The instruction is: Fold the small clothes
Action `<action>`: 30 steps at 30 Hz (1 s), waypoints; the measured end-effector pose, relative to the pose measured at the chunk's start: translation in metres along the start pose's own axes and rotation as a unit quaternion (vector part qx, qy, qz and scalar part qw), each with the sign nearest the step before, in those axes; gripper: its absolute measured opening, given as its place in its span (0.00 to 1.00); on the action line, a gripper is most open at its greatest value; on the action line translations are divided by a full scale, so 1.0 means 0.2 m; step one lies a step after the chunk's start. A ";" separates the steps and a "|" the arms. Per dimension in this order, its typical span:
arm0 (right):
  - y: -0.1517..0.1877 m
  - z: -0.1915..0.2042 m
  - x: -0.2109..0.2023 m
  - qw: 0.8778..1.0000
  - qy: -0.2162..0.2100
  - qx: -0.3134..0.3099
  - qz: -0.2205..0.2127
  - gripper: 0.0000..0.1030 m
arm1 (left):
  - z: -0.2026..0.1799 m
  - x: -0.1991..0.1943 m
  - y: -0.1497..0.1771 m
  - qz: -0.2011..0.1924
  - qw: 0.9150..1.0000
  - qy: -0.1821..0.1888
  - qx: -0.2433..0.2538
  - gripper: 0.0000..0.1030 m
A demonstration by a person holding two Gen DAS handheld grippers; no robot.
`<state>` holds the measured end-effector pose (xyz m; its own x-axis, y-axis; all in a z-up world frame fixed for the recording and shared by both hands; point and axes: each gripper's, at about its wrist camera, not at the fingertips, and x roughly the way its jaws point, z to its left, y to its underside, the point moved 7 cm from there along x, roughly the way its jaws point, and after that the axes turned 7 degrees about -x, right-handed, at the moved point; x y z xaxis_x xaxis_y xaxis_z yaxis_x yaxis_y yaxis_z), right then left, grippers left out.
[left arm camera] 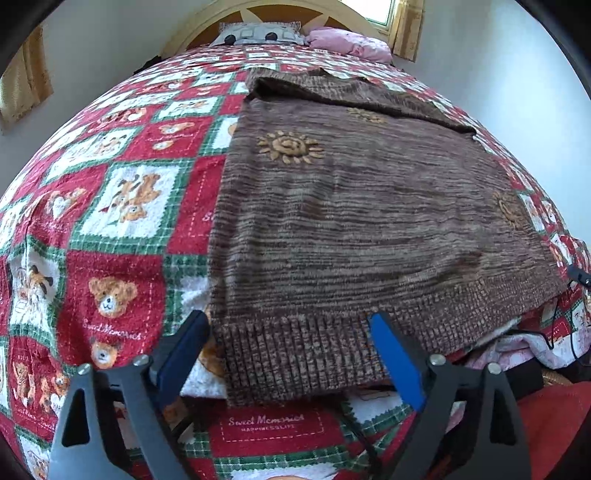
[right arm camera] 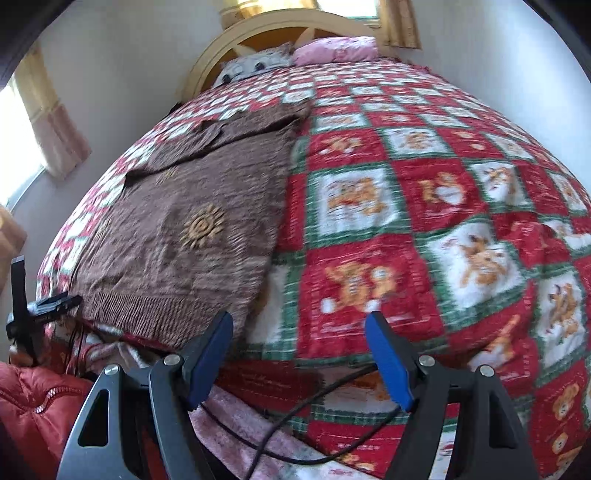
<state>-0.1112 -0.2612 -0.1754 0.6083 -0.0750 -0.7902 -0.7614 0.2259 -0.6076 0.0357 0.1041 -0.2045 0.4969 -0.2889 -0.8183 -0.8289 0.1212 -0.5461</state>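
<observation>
A brown knitted sweater (left arm camera: 351,221) with tan sun motifs lies flat on the bed, its ribbed hem (left arm camera: 295,350) nearest me. My left gripper (left arm camera: 288,328) is open at the hem's left corner. The ribbing lies between its blue pads (left arm camera: 391,354), which are not pressed on it. In the right wrist view, which is blurred, the same sweater (right arm camera: 177,240) lies to the left. My right gripper (right arm camera: 299,325) is open over the quilt just right of the sweater's near right corner, with its left finger (right arm camera: 210,354) close beside that corner. Nothing is between its fingers.
The bed is covered by a red, green and white teddy-bear quilt (left arm camera: 110,229). At the headboard lie a grey pillow (left arm camera: 255,35) and a pink one (left arm camera: 347,42). A black cable (right arm camera: 295,406) trails over the near edge. A red padded jacket (right arm camera: 33,402) lies at the lower left.
</observation>
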 end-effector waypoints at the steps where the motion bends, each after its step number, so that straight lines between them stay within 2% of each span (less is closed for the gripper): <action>1: 0.00 0.03 0.01 1.000 -0.006 -0.009 0.001 0.72 | -0.01 0.00 0.00 0.001 1.000 0.005 0.001 0.82; 4: 0.00 0.13 0.05 0.999 -0.028 -0.023 0.010 0.72 | -0.02 -0.01 0.00 0.001 1.000 0.016 0.003 0.78; 6: 0.02 0.18 0.07 0.999 -0.035 -0.037 0.016 0.65 | -0.02 -0.01 -0.01 0.001 1.000 0.019 0.003 0.70; 9: 0.02 0.23 0.10 0.997 -0.008 -0.070 0.020 0.57 | -0.03 -0.01 -0.01 0.003 1.000 0.022 0.007 0.60; 11: 0.01 0.26 0.12 0.997 -0.010 -0.079 0.024 0.54 | -0.03 -0.01 -0.01 0.002 1.000 0.020 0.012 0.54; 13: 0.01 0.29 0.13 0.995 -0.011 -0.092 0.026 0.35 | -0.03 -0.02 0.00 0.002 1.000 0.024 0.012 0.41; 14: 0.02 0.29 0.13 0.994 -0.004 -0.102 0.029 0.22 | -0.03 -0.02 0.00 0.004 1.000 0.028 0.008 0.32; 15: 0.02 0.29 0.13 0.994 -0.014 -0.101 0.031 0.13 | -0.03 -0.03 0.00 0.007 0.999 0.035 0.003 0.23; 18: 0.00 0.25 0.13 0.996 -0.064 -0.046 0.035 0.11 | -0.01 -0.04 -0.02 0.019 0.999 0.047 -0.012 0.11; 22: -0.08 0.22 0.06 0.991 -0.130 0.005 0.019 0.11 | 0.01 -0.08 -0.07 0.035 0.995 0.084 -0.049 0.10; 26: -0.29 0.20 -0.01 0.981 -0.188 0.046 -0.019 0.11 | 0.01 -0.14 -0.23 0.029 0.989 0.117 -0.081 0.10; 30: -0.53 0.14 0.03 0.977 -0.194 0.071 -0.049 0.11 | -0.03 -0.12 -0.49 0.019 0.988 0.124 -0.088 0.10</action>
<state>-0.0208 -0.2578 -0.1141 0.7367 0.2647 -0.6223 -0.6734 0.3714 -0.6392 0.1029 0.0928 -0.1298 0.4041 -0.5143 -0.7564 -0.8886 -0.0246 -0.4580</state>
